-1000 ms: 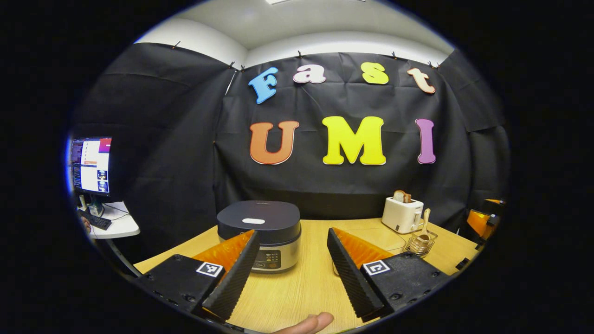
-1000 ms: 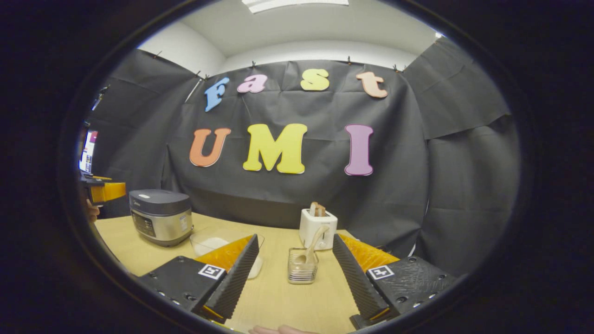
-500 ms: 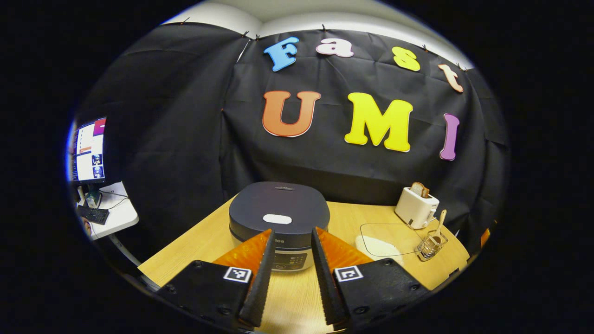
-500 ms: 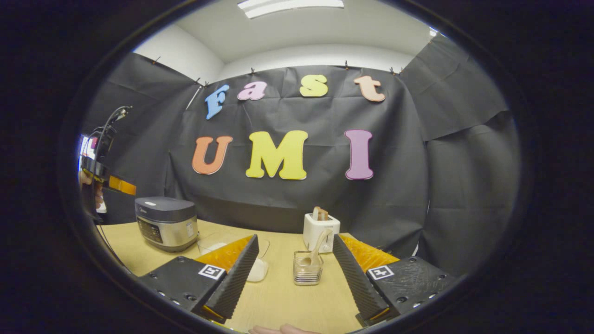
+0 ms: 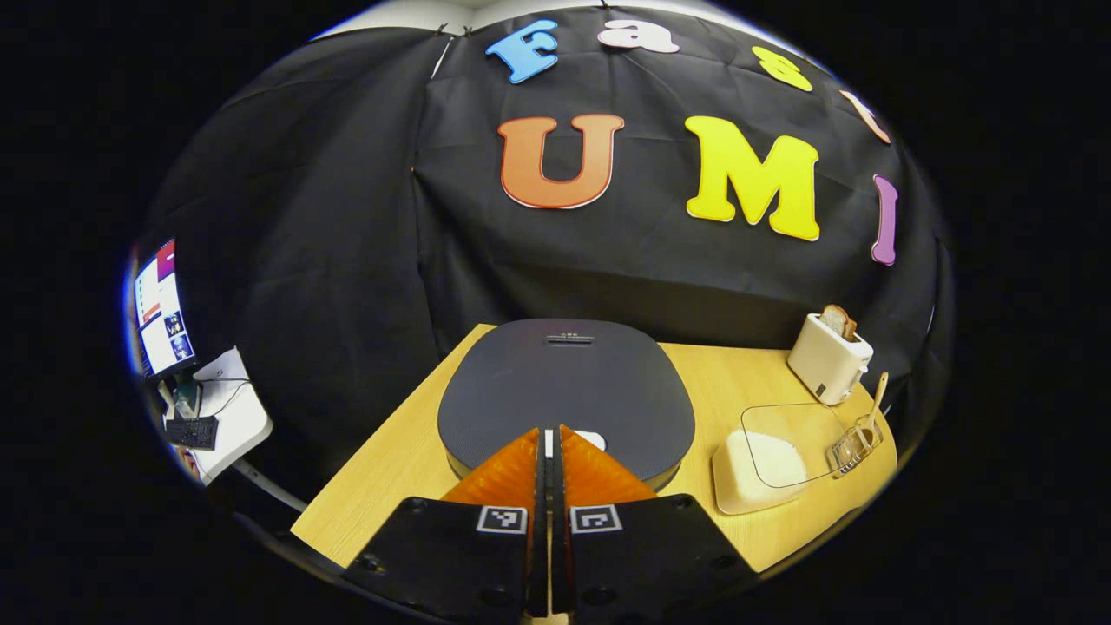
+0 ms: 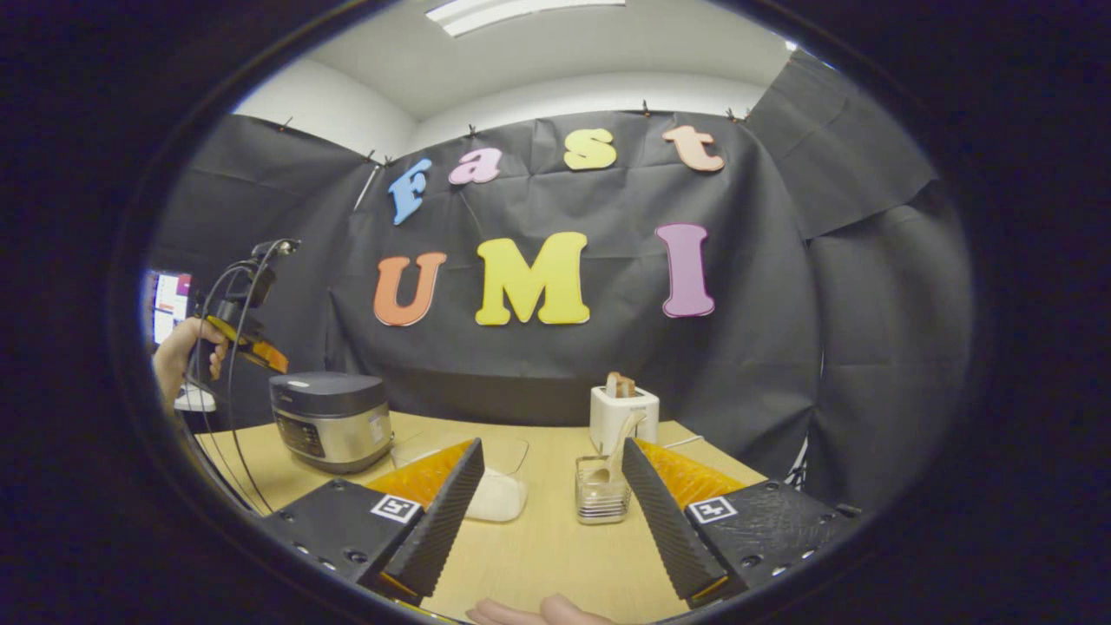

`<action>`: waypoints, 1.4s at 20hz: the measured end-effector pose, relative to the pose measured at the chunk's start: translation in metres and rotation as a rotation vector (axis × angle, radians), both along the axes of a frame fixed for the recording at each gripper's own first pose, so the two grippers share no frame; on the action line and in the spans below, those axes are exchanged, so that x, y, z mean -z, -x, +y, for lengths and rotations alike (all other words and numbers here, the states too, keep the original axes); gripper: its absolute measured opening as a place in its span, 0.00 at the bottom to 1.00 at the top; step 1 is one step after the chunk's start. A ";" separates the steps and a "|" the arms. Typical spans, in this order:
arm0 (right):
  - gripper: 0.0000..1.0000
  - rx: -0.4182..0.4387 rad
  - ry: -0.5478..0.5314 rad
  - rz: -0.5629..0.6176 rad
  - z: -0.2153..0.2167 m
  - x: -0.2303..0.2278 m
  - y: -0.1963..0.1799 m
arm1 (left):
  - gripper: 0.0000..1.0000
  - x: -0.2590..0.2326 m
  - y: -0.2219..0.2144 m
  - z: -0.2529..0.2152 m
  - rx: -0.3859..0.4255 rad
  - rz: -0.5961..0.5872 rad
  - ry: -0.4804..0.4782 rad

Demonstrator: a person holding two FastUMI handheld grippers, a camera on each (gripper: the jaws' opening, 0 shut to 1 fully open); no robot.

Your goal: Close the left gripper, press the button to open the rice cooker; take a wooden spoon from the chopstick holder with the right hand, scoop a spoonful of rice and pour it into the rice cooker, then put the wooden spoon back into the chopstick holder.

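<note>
At lower centre of the left gripper view, the cooker [image 5: 564, 391] sits lid-down, the clenched left gripper [image 5: 548, 447] just above its white button [image 5: 597, 440]. Right gripper [image 6: 548, 486] is released; holder [image 6: 601, 496] with spoon [image 6: 619, 444] stands between its fingers.

White toaster [image 5: 829, 358] holding bread slice [image 5: 837, 321] on wooden table [image 5: 391, 451]; monitor [image 5: 162, 305], keyboard [image 5: 193, 431] far left.
</note>
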State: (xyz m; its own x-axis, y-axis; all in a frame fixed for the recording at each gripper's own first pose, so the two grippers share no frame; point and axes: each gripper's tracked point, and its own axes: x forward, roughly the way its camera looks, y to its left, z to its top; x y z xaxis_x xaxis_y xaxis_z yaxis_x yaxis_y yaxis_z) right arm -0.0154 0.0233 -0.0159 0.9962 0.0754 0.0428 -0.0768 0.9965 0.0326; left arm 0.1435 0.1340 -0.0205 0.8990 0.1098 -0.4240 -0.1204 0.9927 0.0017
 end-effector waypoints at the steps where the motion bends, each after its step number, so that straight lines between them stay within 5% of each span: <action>1: 0.95 0.005 0.006 0.002 -0.001 0.002 -0.002 | 0.03 0.000 -0.006 -0.002 0.012 -0.001 -0.001; 18: 0.95 -0.018 -0.134 0.019 -0.025 0.011 0.000 | 0.04 0.024 -0.017 -0.002 0.022 0.067 0.030; 24: 0.92 0.000 -0.127 0.009 -0.030 0.004 0.007 | 0.04 0.027 -0.015 -0.002 -0.065 0.043 -0.199; 28: 0.95 0.016 -0.085 -0.047 -0.037 -0.009 0.013 | 0.03 0.023 -0.016 -0.004 -0.058 0.048 -0.097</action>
State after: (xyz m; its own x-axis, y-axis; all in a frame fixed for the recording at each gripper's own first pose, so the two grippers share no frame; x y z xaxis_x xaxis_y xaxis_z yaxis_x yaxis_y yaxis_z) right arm -0.0289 -0.0134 -0.0066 0.9940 0.0532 0.0951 -0.0639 0.9915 0.1135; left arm 0.1591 0.1296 -0.0430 0.8688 0.2037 -0.4514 -0.1752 0.9790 0.1047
